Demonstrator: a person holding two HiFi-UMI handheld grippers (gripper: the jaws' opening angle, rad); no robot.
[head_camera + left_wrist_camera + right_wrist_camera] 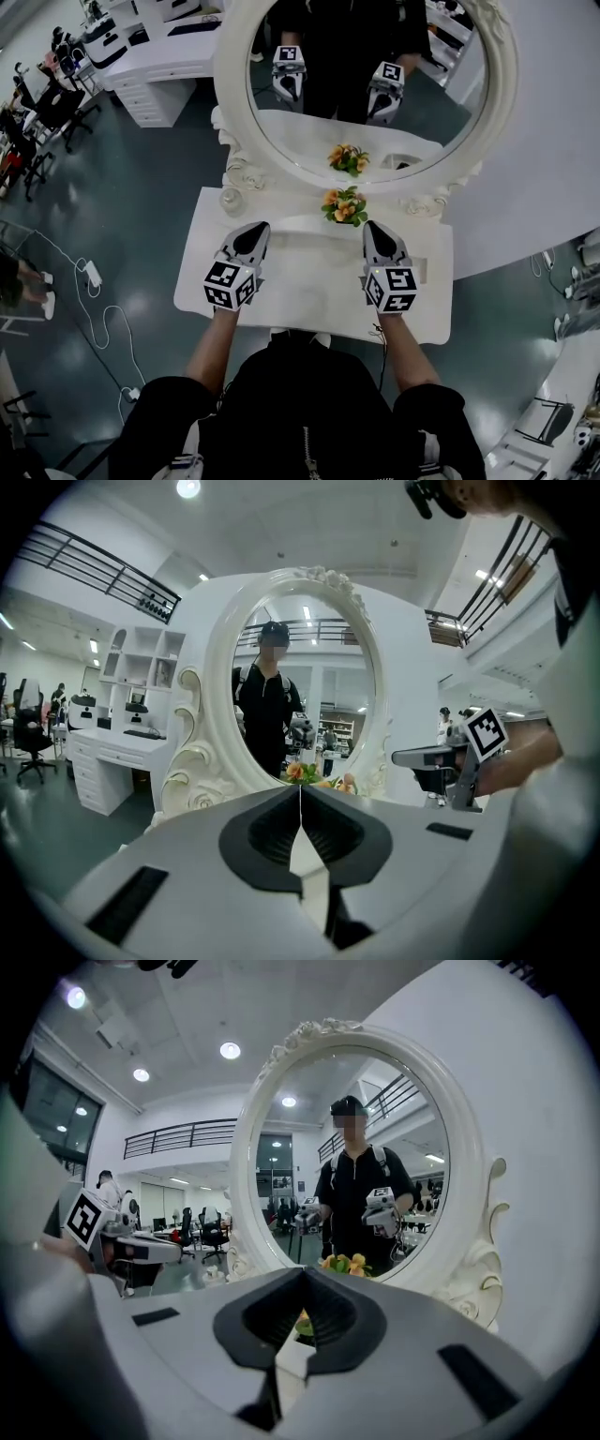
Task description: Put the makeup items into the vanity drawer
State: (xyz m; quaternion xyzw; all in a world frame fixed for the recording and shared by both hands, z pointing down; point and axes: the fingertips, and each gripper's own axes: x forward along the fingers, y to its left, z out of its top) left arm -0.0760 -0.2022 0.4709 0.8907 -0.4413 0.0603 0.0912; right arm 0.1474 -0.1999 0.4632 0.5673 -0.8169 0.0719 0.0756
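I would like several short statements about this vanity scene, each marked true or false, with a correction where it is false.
1. The left gripper and the right gripper both have their jaws shut on nothing. True.
2. Orange flowers stand in front of the mirror. True.
3. The mirror has a dark square frame. False: its frame is white, oval and ornate.
4. The right gripper holds a makeup brush. False: nothing is between its jaws.
5. Both grippers hang over the floor beside the furniture. False: they are over the top of the vanity table.
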